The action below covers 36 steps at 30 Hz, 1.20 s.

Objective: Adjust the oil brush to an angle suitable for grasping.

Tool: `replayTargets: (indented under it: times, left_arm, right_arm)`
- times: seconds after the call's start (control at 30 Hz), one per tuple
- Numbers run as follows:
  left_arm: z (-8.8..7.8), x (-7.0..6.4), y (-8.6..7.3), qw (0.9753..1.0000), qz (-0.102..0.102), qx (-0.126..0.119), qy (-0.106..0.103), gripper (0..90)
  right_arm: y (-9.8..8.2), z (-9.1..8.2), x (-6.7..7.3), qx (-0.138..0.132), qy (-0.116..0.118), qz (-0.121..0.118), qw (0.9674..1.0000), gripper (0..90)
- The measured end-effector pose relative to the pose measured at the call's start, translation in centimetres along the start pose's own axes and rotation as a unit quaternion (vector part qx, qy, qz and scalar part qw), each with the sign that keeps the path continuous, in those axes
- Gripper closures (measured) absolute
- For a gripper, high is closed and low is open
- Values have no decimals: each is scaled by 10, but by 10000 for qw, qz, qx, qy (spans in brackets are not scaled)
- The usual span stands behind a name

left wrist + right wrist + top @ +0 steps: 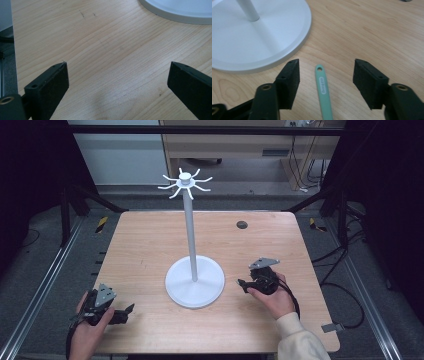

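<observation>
Green plastic handle (323, 95), slim and flat with a small hanging hole at its tip, lies on the pale wooden worktop (150, 240) directly between the spread jaws of the right gripper (325, 75). In the right gripper view it points toward twelve o'clock, its holed end just short of the rim of the white round base (287, 50) of the tall white hanging stand (190, 225), which sits at ten o'clock from it. A small raised oval on the handle carries lettering, too blurred to read with any confidence.

The right jaws stand released, one on either side of the handle and not touching it. My guess is that the pick-up is the step in hand: the next move calls for lowering and clenching on the handle near its holed end, then lifting it up to one of the curved white hooks (186, 182) at the top of the pole.

From above, the left gripper (125, 312) rests low at seven o'clock of the stand, well apart from it. Its jaws are also released, with bare wood between them.
</observation>
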<state>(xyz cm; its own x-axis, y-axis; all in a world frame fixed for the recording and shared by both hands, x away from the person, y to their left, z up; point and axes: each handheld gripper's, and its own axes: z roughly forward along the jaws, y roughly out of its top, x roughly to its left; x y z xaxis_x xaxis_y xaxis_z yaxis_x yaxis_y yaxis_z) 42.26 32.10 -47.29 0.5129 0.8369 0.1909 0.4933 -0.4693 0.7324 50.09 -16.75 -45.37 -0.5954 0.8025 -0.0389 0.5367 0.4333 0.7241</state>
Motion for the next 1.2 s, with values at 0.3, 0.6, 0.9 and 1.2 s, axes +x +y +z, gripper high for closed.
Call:
replayTargets:
  times: [0.3, 0.6, 0.9, 1.2]
  left_arm:
    - [0, -1, 0, 10000, 37, 16, -16, 32]
    - [1, -2, 1, 10000, 70, 43, -5, 33]
    - [0, -2, 1, 9999, 92, 66, -13, 33]
    - [1, -2, 1, 9999, 94, 53, -6, 33]
  right_arm:
    - [1, 13, 17, 459, 412, -484, 9969, 751]
    - [-4, 25, 4, 764, 487, -118, 9958, 900]
    - [-6, 30, 6, 978, 360, -449, 9935, 900]
    - [-6, 33, 3, 1068, 211, -441, 9931, 900]
